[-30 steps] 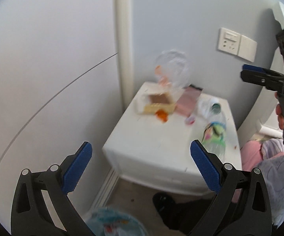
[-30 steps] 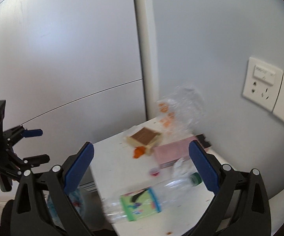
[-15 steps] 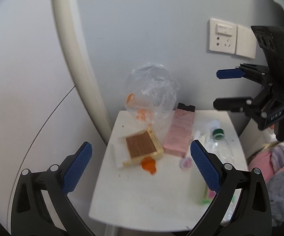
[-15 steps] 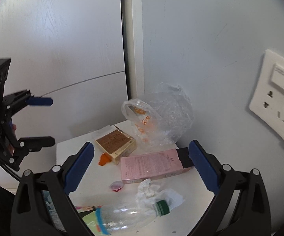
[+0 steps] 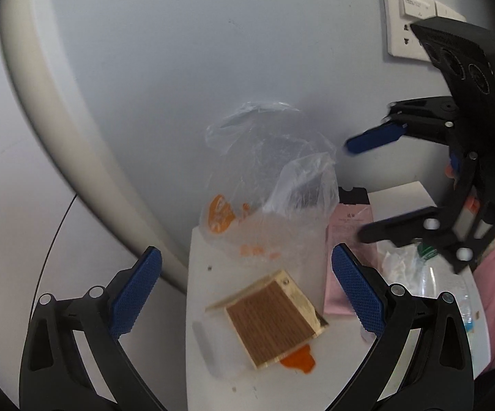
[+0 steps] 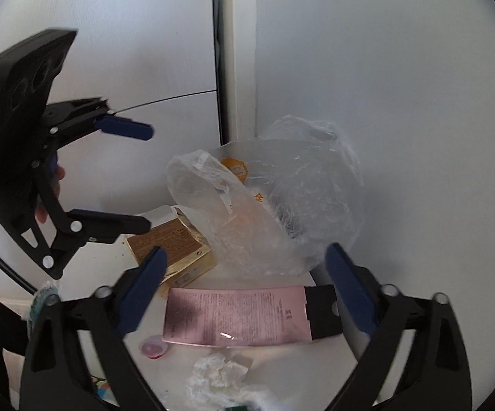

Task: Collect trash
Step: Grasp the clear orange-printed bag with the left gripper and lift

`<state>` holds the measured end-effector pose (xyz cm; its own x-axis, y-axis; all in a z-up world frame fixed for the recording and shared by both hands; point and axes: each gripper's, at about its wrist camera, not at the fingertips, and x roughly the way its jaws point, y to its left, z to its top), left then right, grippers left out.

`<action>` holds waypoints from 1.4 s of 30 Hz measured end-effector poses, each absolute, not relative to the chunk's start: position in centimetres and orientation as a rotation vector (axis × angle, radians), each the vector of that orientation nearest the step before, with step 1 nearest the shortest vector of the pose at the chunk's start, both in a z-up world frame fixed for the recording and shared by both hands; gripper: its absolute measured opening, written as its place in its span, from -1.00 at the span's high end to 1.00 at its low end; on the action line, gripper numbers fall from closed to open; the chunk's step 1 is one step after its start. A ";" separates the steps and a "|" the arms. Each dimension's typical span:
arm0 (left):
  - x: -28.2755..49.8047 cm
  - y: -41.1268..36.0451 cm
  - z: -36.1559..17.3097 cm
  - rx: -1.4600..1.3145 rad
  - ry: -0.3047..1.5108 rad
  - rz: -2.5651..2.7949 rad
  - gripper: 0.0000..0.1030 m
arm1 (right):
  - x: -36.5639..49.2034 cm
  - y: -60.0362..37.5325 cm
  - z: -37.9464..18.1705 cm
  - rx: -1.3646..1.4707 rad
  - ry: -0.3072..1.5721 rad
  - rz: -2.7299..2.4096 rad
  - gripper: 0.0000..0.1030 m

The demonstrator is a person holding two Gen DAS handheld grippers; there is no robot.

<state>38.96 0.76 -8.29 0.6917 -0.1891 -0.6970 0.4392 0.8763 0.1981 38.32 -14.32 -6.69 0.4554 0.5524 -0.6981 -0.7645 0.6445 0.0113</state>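
Observation:
A clear plastic bag with orange print stands open at the back of a small white table, against the wall; it also shows in the right wrist view. In front of it lie a brown-and-gold box, a pink packet, a crumpled tissue, a small red cap and a plastic bottle. My left gripper is open, above the box. My right gripper is open, above the pink packet, just in front of the bag. Both are empty.
An orange scrap lies under the box's near corner. A wall socket is mounted above the table at the right. A white pillar and cabinet panels stand to the left. Pink fabric lies right of the table.
Both grippers have moved in closer to the table and the plastic bag. The trash now fills more of both views. Both stay open.

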 end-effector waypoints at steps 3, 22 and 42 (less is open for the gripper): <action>40.3 0.6 -8.9 0.375 0.743 -0.414 -0.80 | 39.1 -13.9 -7.2 -0.348 0.730 0.841 -0.44; 41.3 -1.5 -8.9 0.395 0.758 -0.493 0.93 | 39.2 -13.1 -7.1 -0.336 0.746 0.890 0.88; 28.1 -3.2 2.8 0.398 0.635 -0.421 0.93 | 28.4 -15.5 4.2 -0.309 0.556 0.924 0.88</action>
